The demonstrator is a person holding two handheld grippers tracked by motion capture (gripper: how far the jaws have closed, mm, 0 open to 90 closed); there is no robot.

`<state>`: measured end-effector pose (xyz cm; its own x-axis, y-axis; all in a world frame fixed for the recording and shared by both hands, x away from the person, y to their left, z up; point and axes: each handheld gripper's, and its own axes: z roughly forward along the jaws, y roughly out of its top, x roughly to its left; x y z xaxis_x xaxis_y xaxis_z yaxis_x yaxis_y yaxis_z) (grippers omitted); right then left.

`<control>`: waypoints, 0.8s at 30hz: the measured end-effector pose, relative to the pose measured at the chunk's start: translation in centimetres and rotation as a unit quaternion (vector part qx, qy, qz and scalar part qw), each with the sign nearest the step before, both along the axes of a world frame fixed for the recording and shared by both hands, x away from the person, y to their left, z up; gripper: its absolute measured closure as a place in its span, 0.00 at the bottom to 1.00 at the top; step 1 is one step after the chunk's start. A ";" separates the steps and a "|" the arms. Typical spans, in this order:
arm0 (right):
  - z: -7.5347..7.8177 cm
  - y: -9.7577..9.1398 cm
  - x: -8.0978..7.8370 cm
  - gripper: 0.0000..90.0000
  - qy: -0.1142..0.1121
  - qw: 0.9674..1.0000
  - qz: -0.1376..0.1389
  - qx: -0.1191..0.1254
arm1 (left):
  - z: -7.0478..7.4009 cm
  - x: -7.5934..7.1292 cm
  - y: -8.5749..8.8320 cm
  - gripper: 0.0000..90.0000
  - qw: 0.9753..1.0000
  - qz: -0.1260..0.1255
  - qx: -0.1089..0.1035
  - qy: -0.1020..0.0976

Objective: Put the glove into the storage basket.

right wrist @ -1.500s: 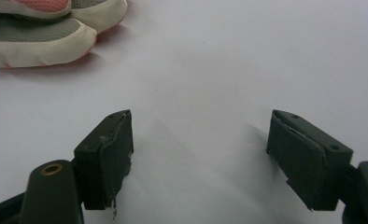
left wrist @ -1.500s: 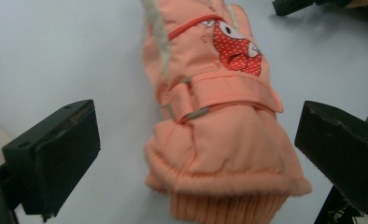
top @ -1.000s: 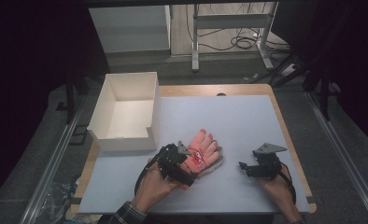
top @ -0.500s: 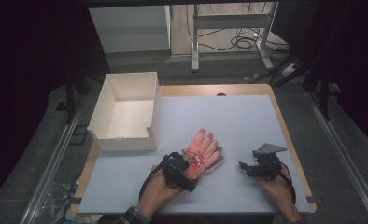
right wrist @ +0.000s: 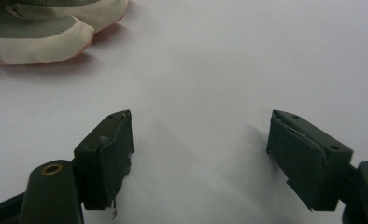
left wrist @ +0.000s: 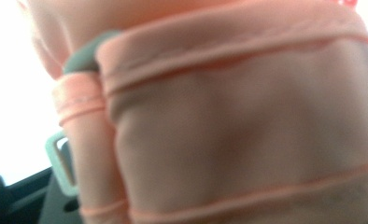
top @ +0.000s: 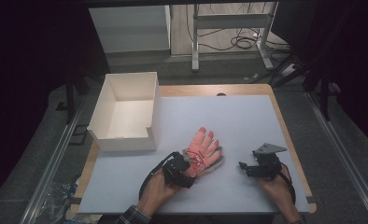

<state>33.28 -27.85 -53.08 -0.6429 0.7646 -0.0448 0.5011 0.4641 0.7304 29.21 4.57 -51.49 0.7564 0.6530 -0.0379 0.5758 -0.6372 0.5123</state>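
Note:
A pink glove [top: 204, 145] lies palm down on the white mat, fingers pointing away from me; its wrist cuff [left wrist: 229, 116] sits very close in the left gripper view. My left gripper [top: 189, 163] is at that cuff. Its jaws have just been closing, and the cuff fabric is caught between them. My right gripper [top: 245, 169] rests low on the mat to the right of the glove, apart from it. Its jaws [right wrist: 201, 154] stand open with bare mat between them. The glove's grey and cream edge [right wrist: 37, 32] shows at the top left of the right gripper view.
An open white box [top: 123, 142] stands at the mat's left rear, close to the glove's left. The white mat [top: 238, 116] covers a wooden table. Beyond the table are a desk frame [top: 229, 21] and cables on the floor.
The left gripper has closed onto the glove's cuff and shifted slightly. The glove has hardly moved. The right hand and its gripper have stayed where they were.

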 end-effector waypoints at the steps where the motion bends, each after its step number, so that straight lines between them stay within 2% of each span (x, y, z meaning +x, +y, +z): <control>1: 0.0 0.0 0.0 0.26 0.000 1.000 0.000 0.000 | 0.1 0.0 0.2 0.45 1.000 -0.004 -0.003 0.001; 9: 0.0 0.0 0.0 0.26 0.000 1.000 0.000 0.000 | 0.8 0.9 1.0 0.48 0.999 -0.007 -0.030 0.019; 13: 0.0 0.0 0.0 0.26 0.000 1.000 0.000 0.000 | 1.1 1.2 1.1 0.48 1.000 -0.001 -0.029 0.011; 18: 0.0 0.0 0.0 0.26 0.000 1.000 0.000 0.000 | 1.5 1.7 1.0 0.48 0.999 0.004 -0.033 0.011; 24: 0.0 0.0 0.0 0.26 0.000 1.000 0.000 0.000 | 2.5 2.7 1.2 0.48 0.999 0.016 -0.036 0.006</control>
<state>33.28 -27.85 -53.08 -0.6427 0.7648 -0.0451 0.5010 0.4641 0.7305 31.89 5.74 -48.94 0.7347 0.6718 -0.0945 0.6010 -0.5798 0.5502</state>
